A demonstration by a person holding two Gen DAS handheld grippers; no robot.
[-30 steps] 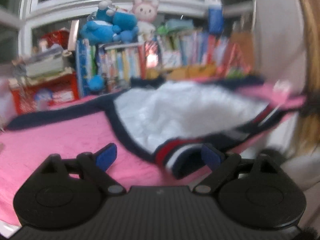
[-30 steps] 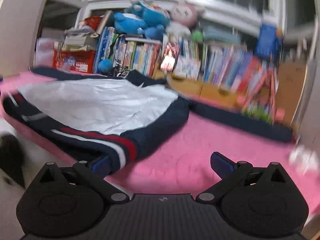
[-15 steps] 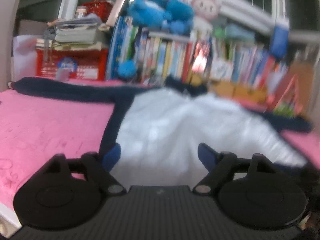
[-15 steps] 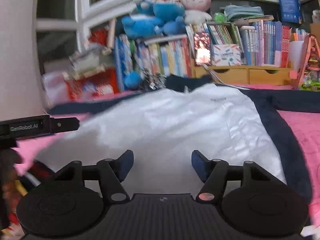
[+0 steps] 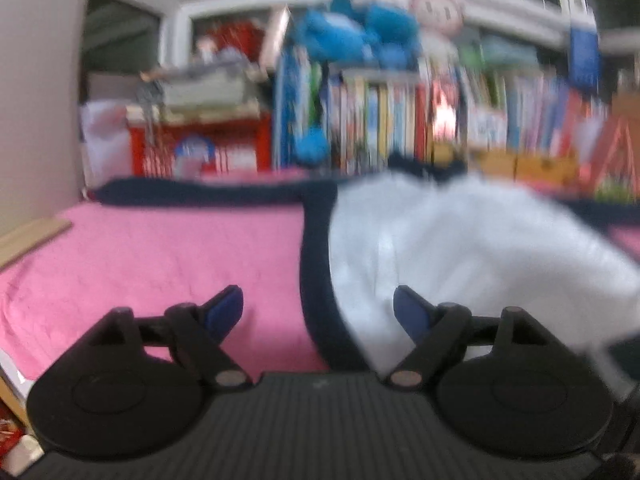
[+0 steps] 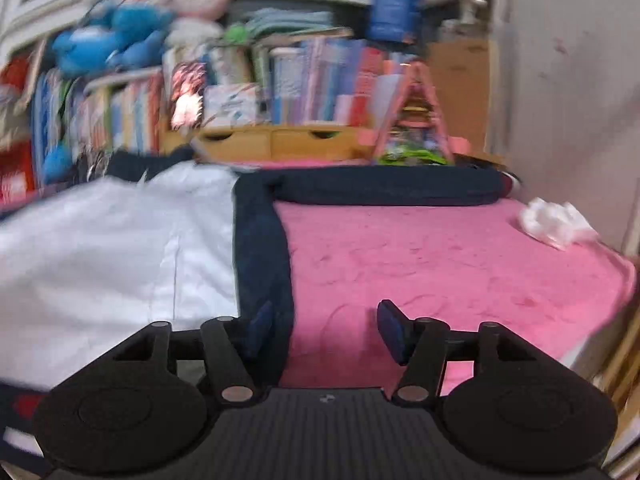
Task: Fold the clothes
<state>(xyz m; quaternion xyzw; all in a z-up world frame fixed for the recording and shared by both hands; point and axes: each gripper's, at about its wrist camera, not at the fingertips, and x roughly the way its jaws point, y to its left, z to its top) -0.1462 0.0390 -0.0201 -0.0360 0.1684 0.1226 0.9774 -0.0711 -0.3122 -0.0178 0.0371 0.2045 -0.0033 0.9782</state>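
A jacket with a white body [image 5: 440, 248] and navy trim lies spread flat on the pink cover [image 5: 160, 256]. Its navy left sleeve [image 5: 200, 194] stretches out along the back. My left gripper [image 5: 318, 308] is open above the jacket's navy left side seam, one finger over pink, the other over white. In the right wrist view the white body [image 6: 112, 248] fills the left and the navy right sleeve [image 6: 384, 186] runs along the back. My right gripper [image 6: 325, 324] is open, narrower than the left one. Its left fingertip is over the navy right seam and nothing is pinched.
Books [image 6: 280, 80], plush toys [image 5: 356, 36] and a red basket [image 5: 200, 148] crowd the back. A crumpled white tissue [image 6: 556, 224] lies on the pink cover [image 6: 440, 264] at the far right near a wall [image 6: 560, 80]. A wooden edge [image 5: 32, 236] borders the left.
Both grippers swung away from the striped hem, the left to the jacket's left seam, the right to its right seam. The right jaws narrowed from wide; the left narrowed slightly.
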